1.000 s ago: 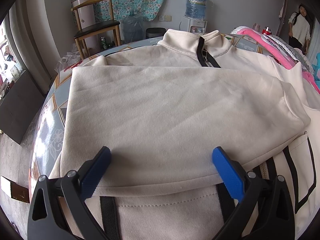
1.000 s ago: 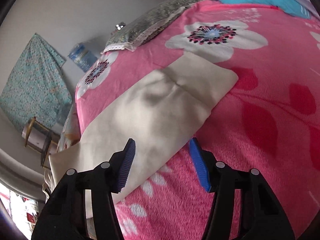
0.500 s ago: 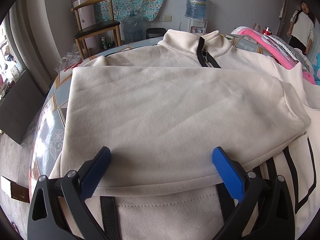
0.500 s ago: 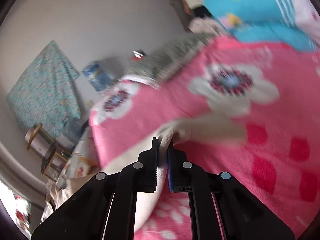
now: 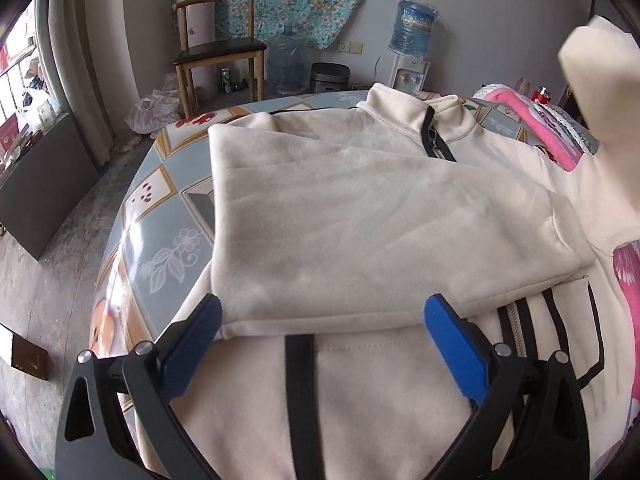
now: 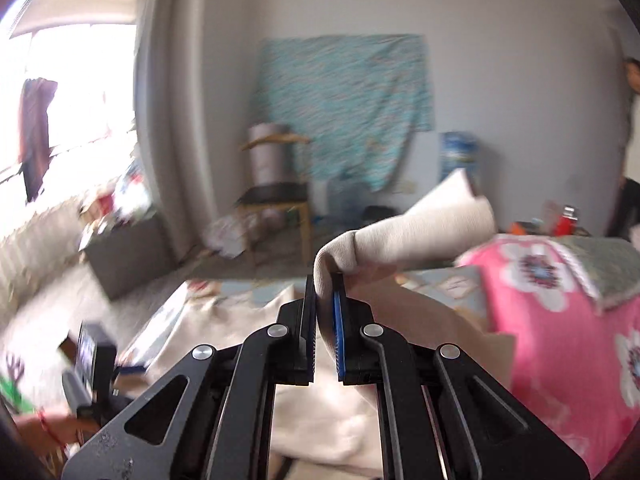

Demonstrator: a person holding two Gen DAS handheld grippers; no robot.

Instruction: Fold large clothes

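A cream zip-up jacket with black stripes lies on the round patterned table, its left sleeve folded across the chest. My left gripper is open and empty, hovering over the jacket's lower part. My right gripper is shut on the jacket's right sleeve and holds it lifted in the air. That raised sleeve also shows at the right edge of the left wrist view.
A pink flowered blanket covers the bed at the right. A wooden chair, water bottles and a bin stand by the far wall. A person stands at the far right.
My right gripper closed on the sleeve that lay on the pink blanket, lifted it and swung it left toward the jacket's body. My left gripper pulled back and rose slightly.
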